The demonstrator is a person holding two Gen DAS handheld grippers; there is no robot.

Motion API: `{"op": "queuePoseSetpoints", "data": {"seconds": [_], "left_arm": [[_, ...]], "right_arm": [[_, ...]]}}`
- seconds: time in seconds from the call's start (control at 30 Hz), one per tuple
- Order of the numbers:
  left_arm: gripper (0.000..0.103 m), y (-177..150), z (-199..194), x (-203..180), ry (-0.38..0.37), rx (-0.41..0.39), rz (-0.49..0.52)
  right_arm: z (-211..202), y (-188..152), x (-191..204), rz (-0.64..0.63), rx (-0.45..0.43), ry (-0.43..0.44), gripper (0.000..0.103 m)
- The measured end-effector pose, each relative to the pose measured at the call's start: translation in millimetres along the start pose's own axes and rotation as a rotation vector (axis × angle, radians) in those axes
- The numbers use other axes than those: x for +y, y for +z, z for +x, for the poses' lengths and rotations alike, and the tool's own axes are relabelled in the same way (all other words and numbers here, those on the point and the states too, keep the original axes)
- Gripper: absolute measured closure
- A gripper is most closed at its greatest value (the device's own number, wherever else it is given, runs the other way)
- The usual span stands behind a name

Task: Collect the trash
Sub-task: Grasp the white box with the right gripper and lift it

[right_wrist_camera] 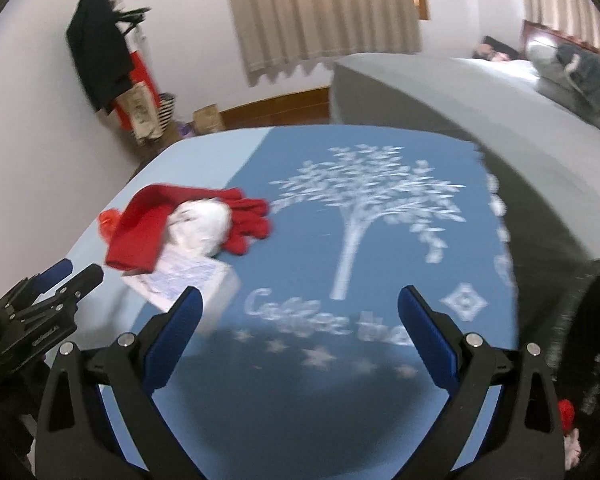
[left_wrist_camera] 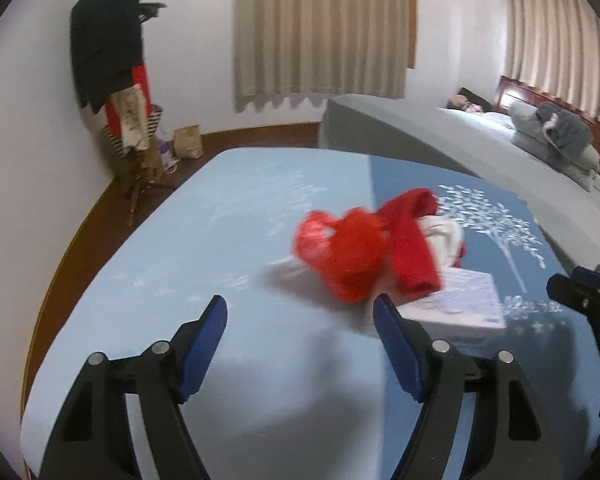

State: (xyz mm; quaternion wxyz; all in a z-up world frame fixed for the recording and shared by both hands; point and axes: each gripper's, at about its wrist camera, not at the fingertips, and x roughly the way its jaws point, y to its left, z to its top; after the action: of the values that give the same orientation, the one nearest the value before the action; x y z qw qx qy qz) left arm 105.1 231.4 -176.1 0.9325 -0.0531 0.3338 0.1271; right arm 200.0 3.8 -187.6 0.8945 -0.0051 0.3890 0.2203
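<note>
Both sets of jaws stand open and empty above the blue surface [right_wrist_camera: 380, 160], the red bag [left_wrist_camera: 340, 256] at one o'clock of the nearer left gripper [left_wrist_camera: 300, 312].

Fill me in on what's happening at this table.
A person holds two grippers over a blue-covered table. The left gripper and right gripper are both open and hold nothing. Ahead lies a pile: a red plastic bag, red cloth, white crumpled wad and a white box. Nothing is picked up yet.
</note>
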Motion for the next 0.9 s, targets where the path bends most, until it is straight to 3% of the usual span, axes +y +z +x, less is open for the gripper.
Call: {"op": "queuePoseSetpoints", "data": {"seconds": [0.3,0.53,0.77,0.9], "left_arm": [[0.029,0,1,25,0.011,0.004,-0.029],[0.029,2,3,29,-0.002,0.008,-0.048],[0.029,1,5,31,-0.007,0.015,-0.050],[0.029,1,5,31,-0.008,0.014,-0.054]], "right_arm": [[32,-3,39,-0.033,0.067,0.057,0.008],[43,-7,51,-0.070,0.103,0.044,0.008],[43,0,30,-0.079,0.092,-0.067,0.008],[42,2,7,-0.006,0.097,-0.112,0.008]]}}
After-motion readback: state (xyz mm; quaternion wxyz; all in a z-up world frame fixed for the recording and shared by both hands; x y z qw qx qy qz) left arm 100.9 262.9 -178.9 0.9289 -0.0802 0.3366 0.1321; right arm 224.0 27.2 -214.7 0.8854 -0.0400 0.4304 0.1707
